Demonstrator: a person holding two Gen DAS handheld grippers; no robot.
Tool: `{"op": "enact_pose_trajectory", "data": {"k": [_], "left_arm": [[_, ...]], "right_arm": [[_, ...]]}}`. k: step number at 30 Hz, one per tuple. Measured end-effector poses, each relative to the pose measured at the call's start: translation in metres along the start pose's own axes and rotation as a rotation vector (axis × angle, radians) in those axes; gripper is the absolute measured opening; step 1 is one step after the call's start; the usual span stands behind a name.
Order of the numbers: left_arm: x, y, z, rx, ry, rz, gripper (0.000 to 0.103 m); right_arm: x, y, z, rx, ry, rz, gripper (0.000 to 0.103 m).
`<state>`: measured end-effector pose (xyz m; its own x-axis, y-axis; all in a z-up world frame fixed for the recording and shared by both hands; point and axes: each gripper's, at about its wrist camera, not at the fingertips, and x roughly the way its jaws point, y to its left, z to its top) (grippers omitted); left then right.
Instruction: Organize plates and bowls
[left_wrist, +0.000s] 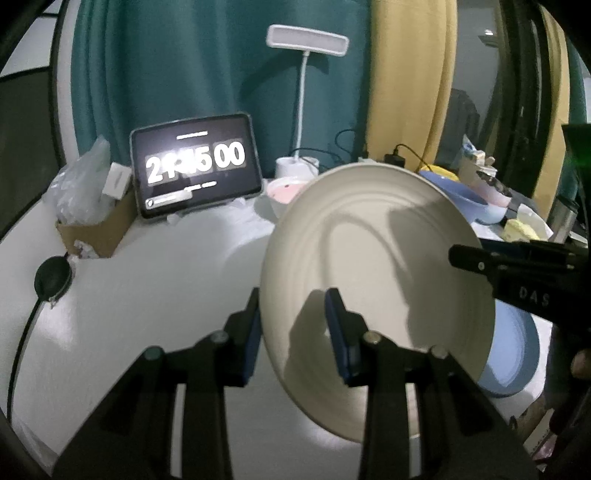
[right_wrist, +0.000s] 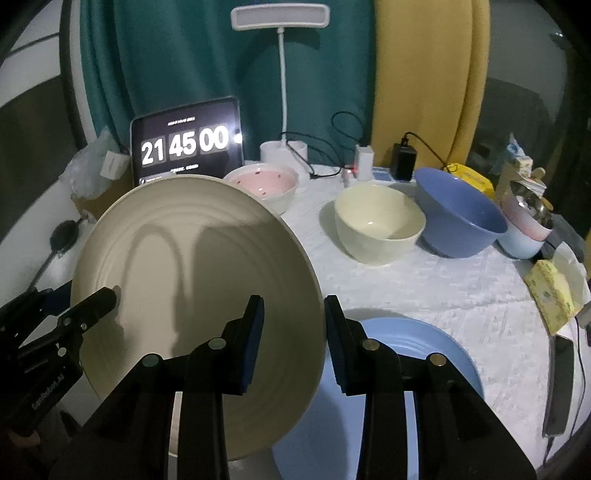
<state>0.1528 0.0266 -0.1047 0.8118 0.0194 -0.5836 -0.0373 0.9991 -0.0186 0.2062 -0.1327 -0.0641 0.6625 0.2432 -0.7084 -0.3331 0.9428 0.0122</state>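
Observation:
A cream plate (left_wrist: 369, 280) is tilted up off the table, held at opposite rims. My left gripper (left_wrist: 293, 325) straddles its left rim, one finger on each face. In the right wrist view the same cream plate (right_wrist: 192, 295) has its right rim between the fingers of my right gripper (right_wrist: 293, 332); the left gripper (right_wrist: 92, 310) shows at its far rim. A light blue plate (right_wrist: 413, 354) lies flat on the table under the right gripper. A pink bowl (right_wrist: 264, 184), a cream bowl (right_wrist: 376, 221) and a dark blue bowl (right_wrist: 458, 214) stand behind.
A tablet clock (right_wrist: 184, 144), a desk lamp (right_wrist: 282, 22), chargers and cables line the back. A cardboard box (left_wrist: 96, 229) with plastic sits at the left. Stacked small bowls (right_wrist: 524, 229) and a yellow sponge (right_wrist: 550, 295) are at the right edge.

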Motion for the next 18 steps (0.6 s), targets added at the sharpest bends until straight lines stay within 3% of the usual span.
{"op": "enact_pose_trajectory", "data": {"k": [18], "left_arm": [[-0.001, -0.062, 0.007, 0.100, 0.016, -0.047, 0.034]], "right_arm": [[-0.023, -0.058, -0.022, 0.108, -0.035, -0.034, 0.036]]}}
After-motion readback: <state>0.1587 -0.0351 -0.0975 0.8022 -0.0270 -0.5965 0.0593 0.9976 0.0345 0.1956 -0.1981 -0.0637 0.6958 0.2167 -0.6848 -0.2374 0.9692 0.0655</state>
